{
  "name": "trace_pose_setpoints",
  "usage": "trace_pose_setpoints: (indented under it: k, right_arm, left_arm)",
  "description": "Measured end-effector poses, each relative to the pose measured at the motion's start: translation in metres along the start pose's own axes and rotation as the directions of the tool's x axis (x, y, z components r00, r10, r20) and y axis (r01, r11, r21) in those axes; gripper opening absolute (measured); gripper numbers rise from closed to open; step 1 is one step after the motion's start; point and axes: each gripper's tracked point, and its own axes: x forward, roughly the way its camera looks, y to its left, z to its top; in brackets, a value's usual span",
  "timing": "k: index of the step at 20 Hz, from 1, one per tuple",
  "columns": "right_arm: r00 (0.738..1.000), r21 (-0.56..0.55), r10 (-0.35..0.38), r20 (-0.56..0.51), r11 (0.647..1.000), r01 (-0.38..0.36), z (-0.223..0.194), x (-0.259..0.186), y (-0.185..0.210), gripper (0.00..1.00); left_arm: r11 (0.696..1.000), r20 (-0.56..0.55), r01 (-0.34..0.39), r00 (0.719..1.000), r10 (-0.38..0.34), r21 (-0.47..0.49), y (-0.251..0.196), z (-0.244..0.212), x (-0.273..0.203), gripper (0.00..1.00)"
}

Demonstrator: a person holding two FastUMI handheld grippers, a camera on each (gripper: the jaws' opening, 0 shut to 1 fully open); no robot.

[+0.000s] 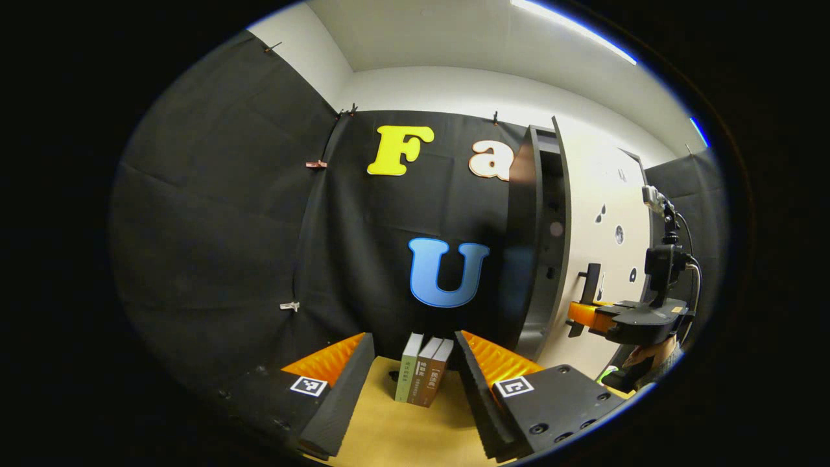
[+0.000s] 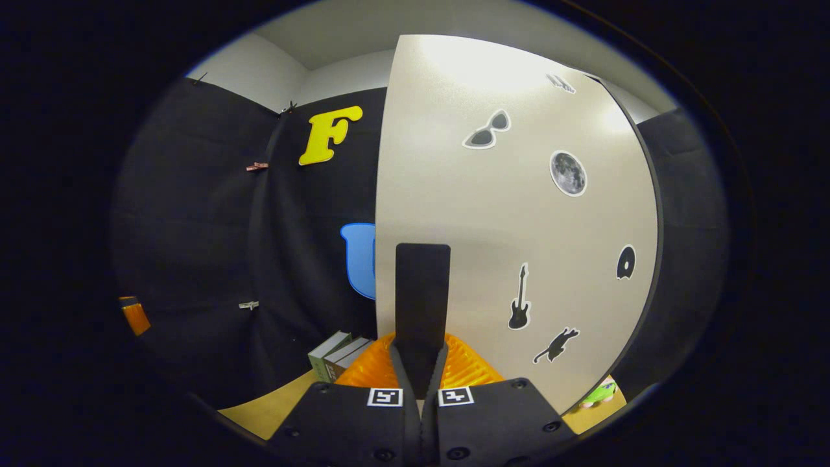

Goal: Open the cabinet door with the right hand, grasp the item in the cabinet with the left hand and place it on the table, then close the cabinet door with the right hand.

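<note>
The cabinet [image 1: 522, 259] stands at the right in the left gripper view, its cream door [image 1: 609, 194] swung partly open on a dark inside [image 1: 550, 214]; I cannot see any item in there. My right gripper [image 1: 583, 314] is at the door's black handle [image 1: 589, 285]. In the right gripper view the stickered door [image 2: 519, 214] is close ahead, and my right gripper [image 2: 421, 344] is shut on the upright handle [image 2: 423, 292]. My left gripper [image 1: 415, 337] hangs open over the wooden table [image 1: 402, 434], holding nothing, left of the cabinet.
Three books [image 1: 425, 376] stand upright on the table against the black wall, straight ahead of the left gripper; they also show as books [image 2: 337, 357] left of the door. A small green thing [image 2: 600, 392] lies on the table by the door's lower right.
</note>
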Motion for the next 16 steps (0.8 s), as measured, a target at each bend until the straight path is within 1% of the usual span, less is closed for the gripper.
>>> trace_pose_setpoints:
  k: [4,6,8,10,11,12,13,16]
  right_arm:
    - [1.000,-0.002,-0.013,0.004,1.000,0.013,0.000,-0.035,-0.008,0.05]
    - [1.000,0.002,-0.013,0.010,1.000,0.013,0.001,-0.051,-0.011,0.05]
    - [1.000,-0.018,-0.022,0.014,1.000,0.022,0.001,-0.066,-0.017,0.05]
    - [1.000,-0.041,-0.015,0.003,0.999,0.015,-0.001,-0.085,-0.023,0.05]
    - [1.000,-0.033,-0.008,0.001,0.999,0.008,0.001,-0.094,-0.027,0.05]
    - [1.000,-0.023,-0.002,0.004,1.000,0.002,0.003,-0.104,-0.031,0.05]
    - [1.000,-0.019,0.000,0.005,1.000,0.000,0.003,-0.112,-0.036,0.05]
    - [1.000,-0.021,-0.012,0.005,1.000,0.012,0.002,-0.136,-0.052,0.05]
  left_arm:
    - [0.998,-0.021,0.018,1.000,-0.016,0.065,-0.009,-0.007,-0.020,0.79]
    - [0.997,-0.024,0.056,0.998,-0.054,0.062,-0.022,-0.010,-0.026,0.79]
    - [0.994,-0.019,0.093,0.996,-0.092,0.062,-0.036,-0.011,-0.031,0.79]
    - [0.991,-0.005,0.115,0.993,-0.115,0.074,-0.051,-0.005,-0.034,0.79]
    - [0.987,0.008,0.139,0.990,-0.140,0.083,-0.062,-0.002,-0.036,0.79]
    - [0.982,0.020,0.163,0.986,-0.165,0.091,-0.074,0.001,-0.038,0.75]
    - [0.978,0.025,0.188,0.981,-0.191,0.094,-0.086,0.001,-0.039,0.79]
    - [0.958,0.012,0.276,0.961,-0.277,0.076,-0.122,-0.007,-0.039,0.79]
